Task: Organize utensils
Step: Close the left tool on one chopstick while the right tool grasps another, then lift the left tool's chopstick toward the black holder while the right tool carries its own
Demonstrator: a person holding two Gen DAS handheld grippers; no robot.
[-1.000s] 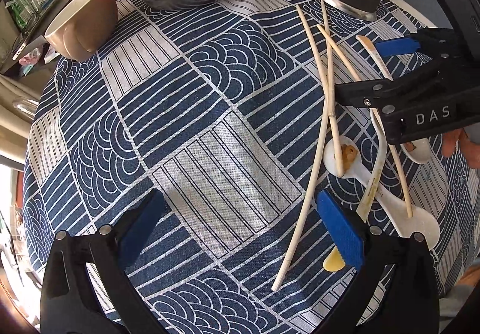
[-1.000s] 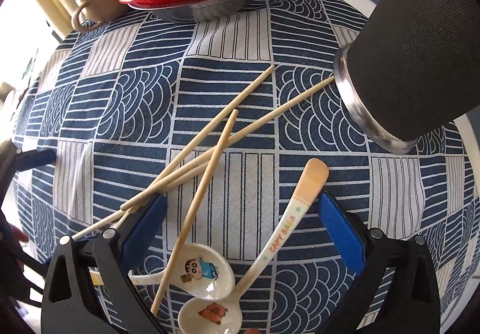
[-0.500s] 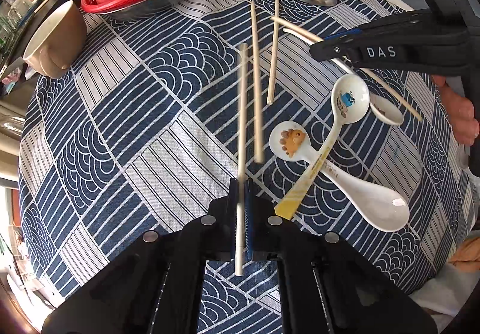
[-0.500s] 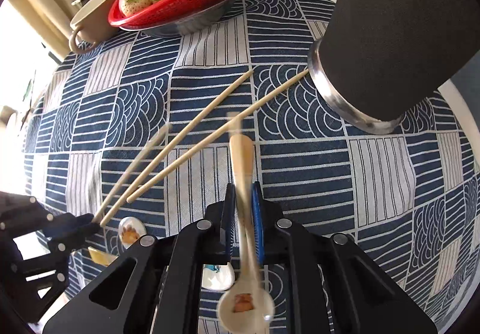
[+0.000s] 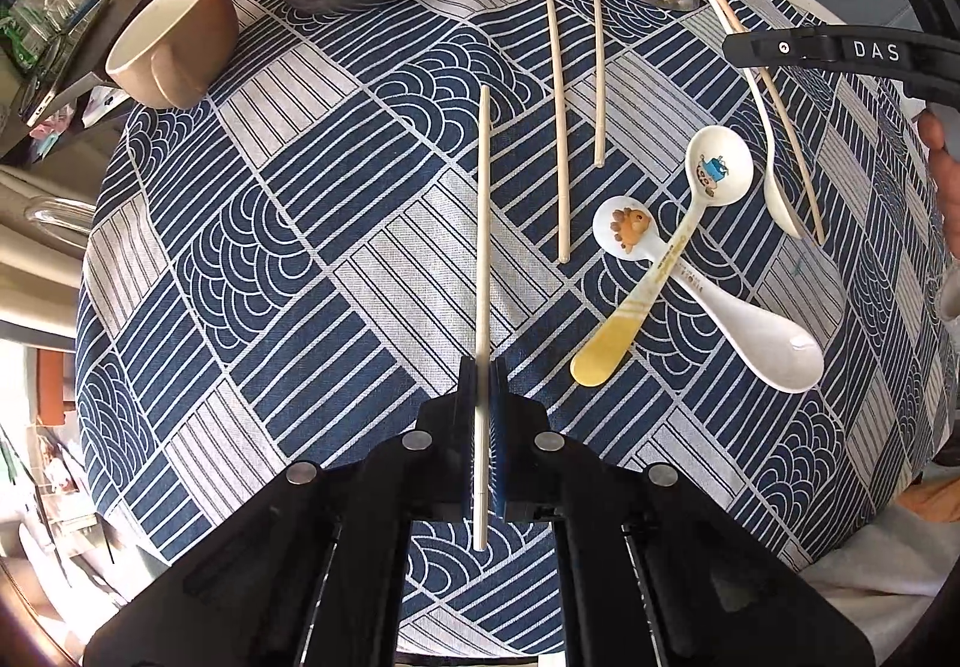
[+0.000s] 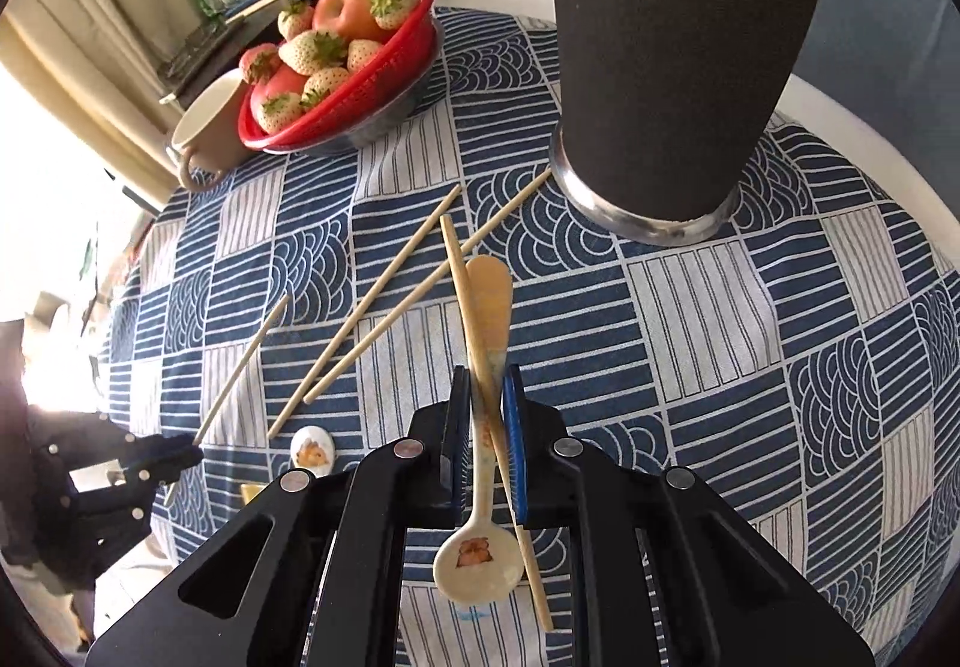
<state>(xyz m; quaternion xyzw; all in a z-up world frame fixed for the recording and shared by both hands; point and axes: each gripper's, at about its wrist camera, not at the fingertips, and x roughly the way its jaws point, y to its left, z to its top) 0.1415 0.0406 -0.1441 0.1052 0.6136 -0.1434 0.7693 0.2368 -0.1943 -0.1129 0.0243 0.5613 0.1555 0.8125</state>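
- Blue-and-white patterned cloth covers the table (image 5: pixel 312 223), with a fruit basket (image 6: pixel 336 85) and a mug (image 5: pixel 174 37) at the far side and the dark holder (image 6: pixel 678 67) standing upright by the edge.
- Left tongs (image 5: pixel 483 397) are clamped on one chopstick (image 5: pixel 483 223), gripped near its lower end so most of it sticks out ahead.
- Right tongs (image 6: pixel 485 415) are pinched on a spoon (image 6: pixel 480 487) and a second chopstick (image 6: pixel 474 319) together, crossed in the grip. Spoon bowl hangs toward me, handle points at the holder.
- Left on the cloth: two chopsticks (image 5: pixel 561 127) and two spoons (image 5: pixel 690 223) lying crossed.
- My take on doing this bit well: the doubled grip looks sketchy, so keep it squeezed and tilt slowly.
- Get over the holder's open top before tipping anything down, since the rim isn't far from the table edge.
- Drop the right load first, then the left, so the tongs don't bump.
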